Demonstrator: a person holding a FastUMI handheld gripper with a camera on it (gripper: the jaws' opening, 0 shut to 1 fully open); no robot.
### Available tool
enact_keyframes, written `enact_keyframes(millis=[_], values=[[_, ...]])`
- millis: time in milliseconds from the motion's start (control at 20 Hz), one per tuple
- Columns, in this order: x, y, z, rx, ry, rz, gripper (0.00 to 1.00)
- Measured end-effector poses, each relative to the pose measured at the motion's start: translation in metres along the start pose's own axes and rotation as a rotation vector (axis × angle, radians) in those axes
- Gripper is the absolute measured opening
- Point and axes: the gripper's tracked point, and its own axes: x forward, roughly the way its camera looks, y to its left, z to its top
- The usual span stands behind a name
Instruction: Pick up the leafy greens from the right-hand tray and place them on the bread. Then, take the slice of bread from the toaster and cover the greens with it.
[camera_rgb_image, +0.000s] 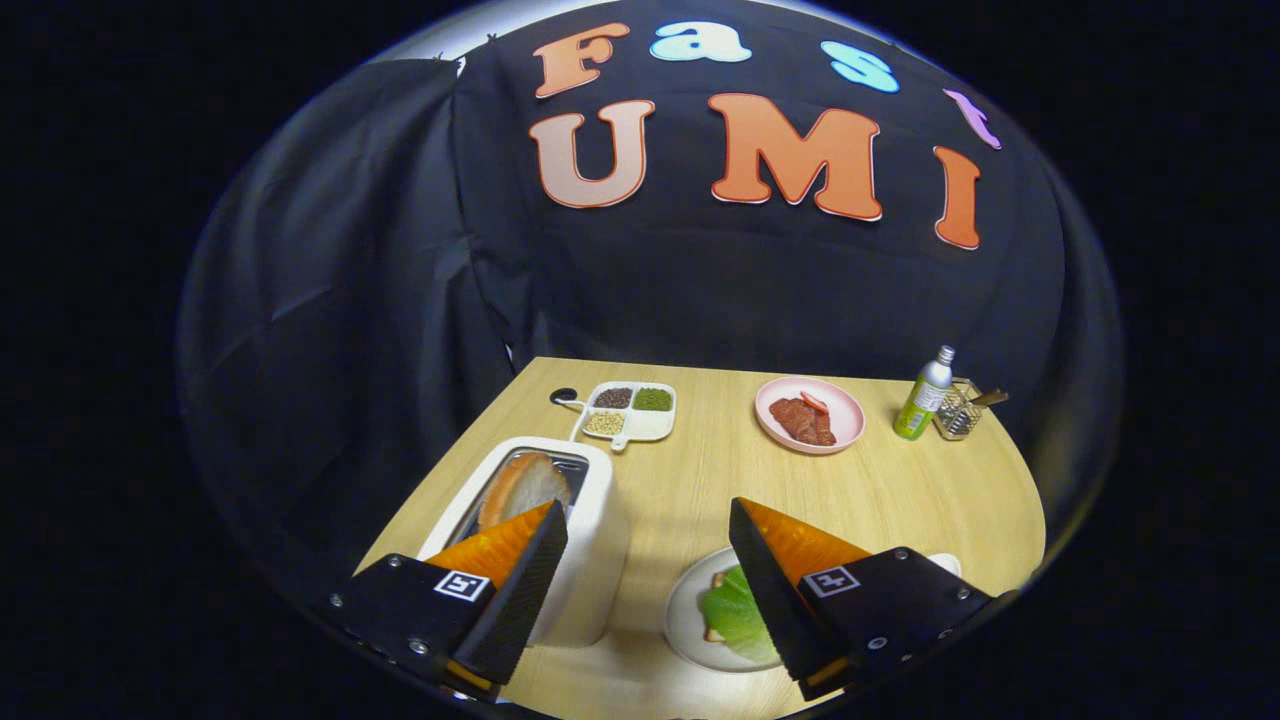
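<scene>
Beside the toaster (560, 530) the claw (648, 545) is held spread, empty; its bread slice (522, 488) could be crushed if pinched hard.

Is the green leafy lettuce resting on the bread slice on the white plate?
Touching. In the gripper view the lettuce lies flat on the bread slice on the plate; the open gripper hangs above.

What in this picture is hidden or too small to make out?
Gripper view:
- Slice of bread under the leafy greens on the white plate: mostly covered by them and the open claw.
- Toast slice in the white toaster: lower part inside the slot.
- Divided tray: fillings too small.
</scene>
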Motion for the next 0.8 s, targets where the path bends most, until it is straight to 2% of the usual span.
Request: enact_keyframes(millis=[300,800], values=[[0.013,0.047,0.004,-0.010,0.006,0.054,0.98],[0.049,0.071,-0.025,-0.026,0.056,-0.014,0.98]])
